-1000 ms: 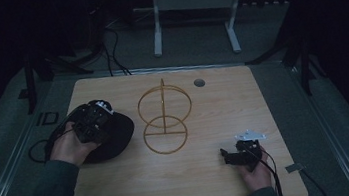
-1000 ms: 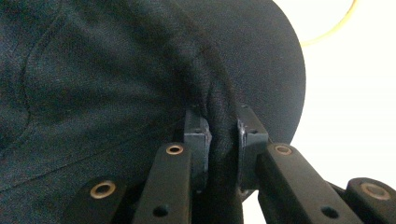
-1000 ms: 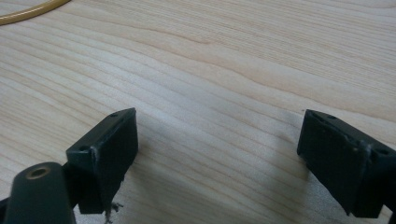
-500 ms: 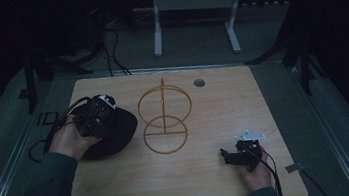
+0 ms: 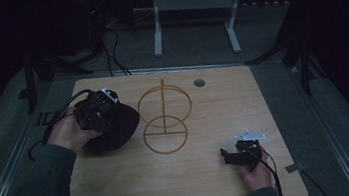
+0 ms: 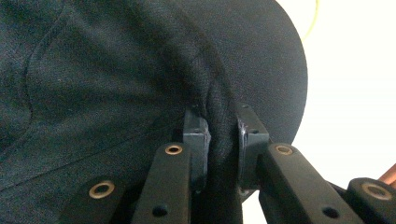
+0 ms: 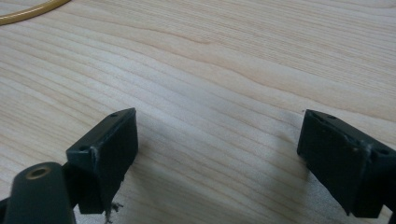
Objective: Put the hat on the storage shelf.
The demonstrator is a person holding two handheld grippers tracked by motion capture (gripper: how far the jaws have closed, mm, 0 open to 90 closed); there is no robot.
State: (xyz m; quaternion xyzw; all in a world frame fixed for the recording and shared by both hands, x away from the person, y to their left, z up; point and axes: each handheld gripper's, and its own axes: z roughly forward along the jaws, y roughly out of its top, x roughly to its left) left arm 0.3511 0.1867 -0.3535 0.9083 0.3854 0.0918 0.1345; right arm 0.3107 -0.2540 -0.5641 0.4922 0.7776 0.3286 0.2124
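Left gripper (image 6: 220, 140) is clamped on a fold of the black cap (image 6: 116, 70), pinching the fabric ridge where crown meets brim; my guess is that's the stiffest spot to lift from without the cloth slipping. In the high view the cap (image 5: 115, 128) sits on the table (image 5: 183, 187) at its left side, just beside the gold wire stand (image 5: 163, 115), so hanging it there looks like the plan. Right gripper (image 7: 217, 158) is wide open with nothing in it, low over bare wood near the right front corner, parked clear of the stand. High view is very dark: can't tell whether the cap is lifted or resting, and the left gripper (image 5: 94, 110) hides part of it. A small round thing (image 5: 199, 82) near the far edge is unidentifiable. The stand's hoop edge (image 7: 32, 14) is cut off in the right gripper view.
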